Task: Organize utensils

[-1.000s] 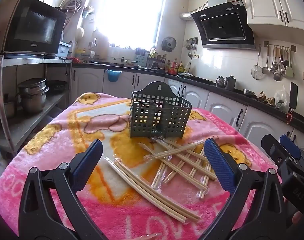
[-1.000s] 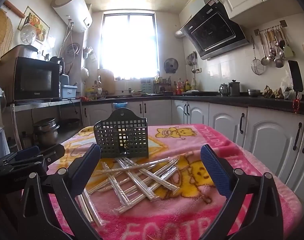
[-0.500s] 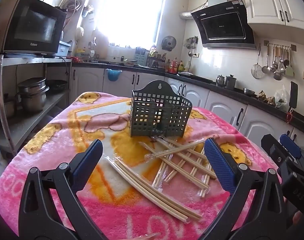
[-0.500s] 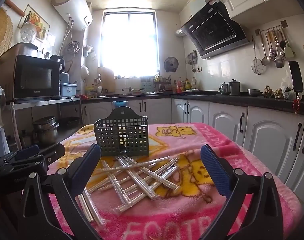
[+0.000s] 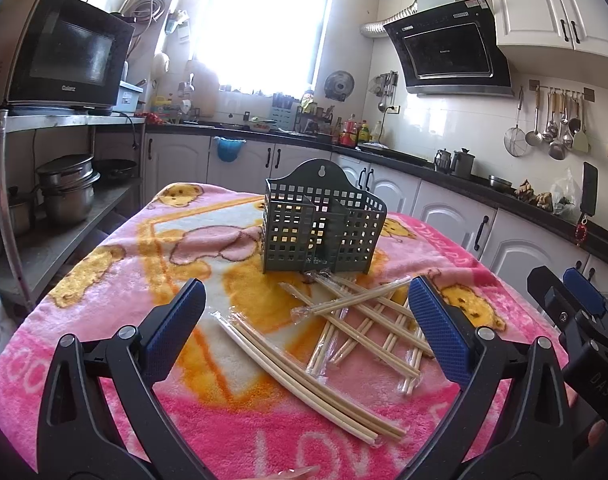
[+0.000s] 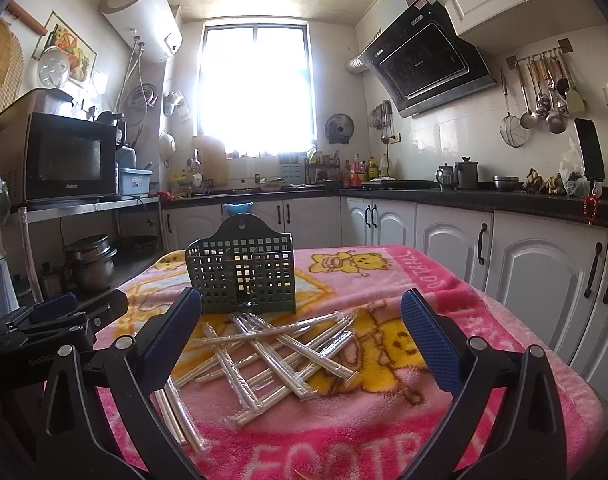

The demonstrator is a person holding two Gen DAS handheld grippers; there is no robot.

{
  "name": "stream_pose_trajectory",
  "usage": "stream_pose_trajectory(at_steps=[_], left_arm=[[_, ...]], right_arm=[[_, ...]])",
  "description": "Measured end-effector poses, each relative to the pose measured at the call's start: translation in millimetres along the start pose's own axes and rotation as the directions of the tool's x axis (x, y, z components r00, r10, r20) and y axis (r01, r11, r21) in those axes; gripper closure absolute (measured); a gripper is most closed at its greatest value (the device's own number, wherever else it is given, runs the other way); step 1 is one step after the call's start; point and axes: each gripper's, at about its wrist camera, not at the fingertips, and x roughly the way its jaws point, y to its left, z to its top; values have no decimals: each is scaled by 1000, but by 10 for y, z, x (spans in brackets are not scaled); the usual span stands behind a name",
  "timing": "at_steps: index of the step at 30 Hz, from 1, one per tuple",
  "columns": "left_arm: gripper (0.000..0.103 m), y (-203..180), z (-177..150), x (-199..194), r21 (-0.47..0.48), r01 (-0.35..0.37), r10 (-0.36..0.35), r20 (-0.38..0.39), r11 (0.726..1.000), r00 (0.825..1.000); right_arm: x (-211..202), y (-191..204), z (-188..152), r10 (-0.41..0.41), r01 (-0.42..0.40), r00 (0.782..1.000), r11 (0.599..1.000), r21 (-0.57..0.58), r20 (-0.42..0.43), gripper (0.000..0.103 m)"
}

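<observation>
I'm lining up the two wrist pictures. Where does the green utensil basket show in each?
Left wrist view: the green utensil basket stands centre frame, beyond the wrapped chopsticks.
Right wrist view: the basket sits left of centre, just behind the chopstick pile.
Shared landmark: the bright window behind the basket in both.

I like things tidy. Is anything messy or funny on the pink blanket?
Yes. The wrapped chopsticks lie criss-crossed in a loose heap on the blanket, not in the green basket just behind them, which looks empty. Both the left gripper and right gripper are open, holding nothing.
</observation>
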Motion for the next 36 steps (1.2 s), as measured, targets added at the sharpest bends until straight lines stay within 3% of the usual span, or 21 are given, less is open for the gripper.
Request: stream_pose_trajectory(at_steps=[21, 36], left_arm=[[10, -3, 9, 36, 6, -13, 13, -2, 1000, 1000], [10, 238, 37, 203, -53, -61, 57, -74, 997, 996]], right_arm=[[13, 12, 3, 16, -16, 1000, 1000, -8, -13, 6], [319, 17, 82, 69, -72, 992, 997, -18, -108, 6]])
